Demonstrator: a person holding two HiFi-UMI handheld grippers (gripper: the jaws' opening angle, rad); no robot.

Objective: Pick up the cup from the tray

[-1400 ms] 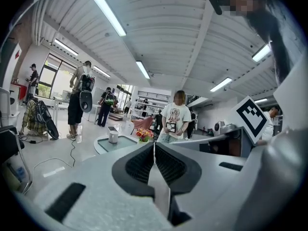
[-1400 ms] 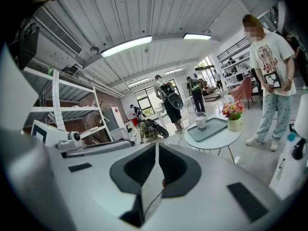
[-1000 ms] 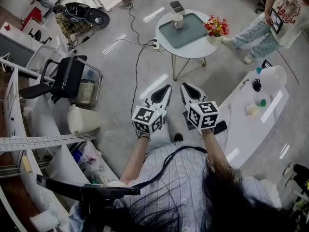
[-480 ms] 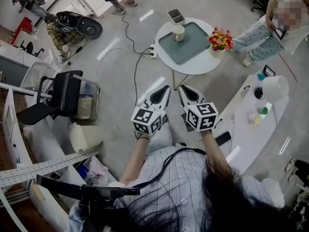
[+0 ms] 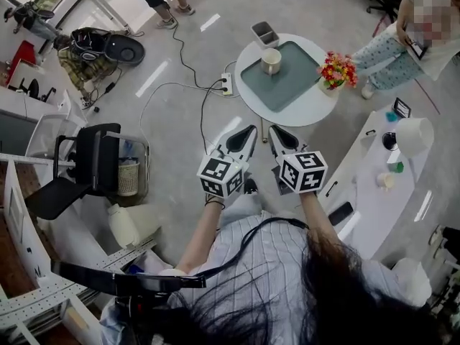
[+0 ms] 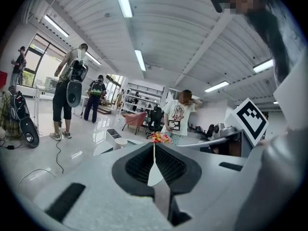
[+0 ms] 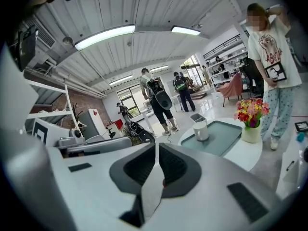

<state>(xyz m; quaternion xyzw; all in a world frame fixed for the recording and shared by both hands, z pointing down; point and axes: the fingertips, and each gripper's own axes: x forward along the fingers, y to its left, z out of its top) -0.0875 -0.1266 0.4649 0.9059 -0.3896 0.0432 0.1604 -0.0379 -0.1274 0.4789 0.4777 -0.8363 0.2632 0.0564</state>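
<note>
A pale cup (image 5: 271, 60) stands upright near the far end of a grey-green tray (image 5: 287, 85) on a round white table (image 5: 316, 110). In the right gripper view the cup (image 7: 200, 130) and tray (image 7: 224, 137) lie ahead, well beyond the jaws. My left gripper (image 5: 249, 130) and right gripper (image 5: 273, 129) are held side by side in front of the person's chest, some way short of the table. Both are shut with nothing between the jaws. In the left gripper view the left gripper (image 6: 154, 146) points toward the table, and the cup (image 6: 120, 142) shows small and distant.
A vase of flowers (image 5: 336, 72) sits on the table's right edge, a small grey box (image 5: 264, 34) at its far edge. A power strip (image 5: 226, 85) with cables lies on the floor left of the table. A white counter (image 5: 381, 185) runs at right, a black chair (image 5: 90, 165) at left. People stand around.
The view has advanced toward the round table, which now sits closer and lower in the head view. Both grippers stay shut, side by side.
</note>
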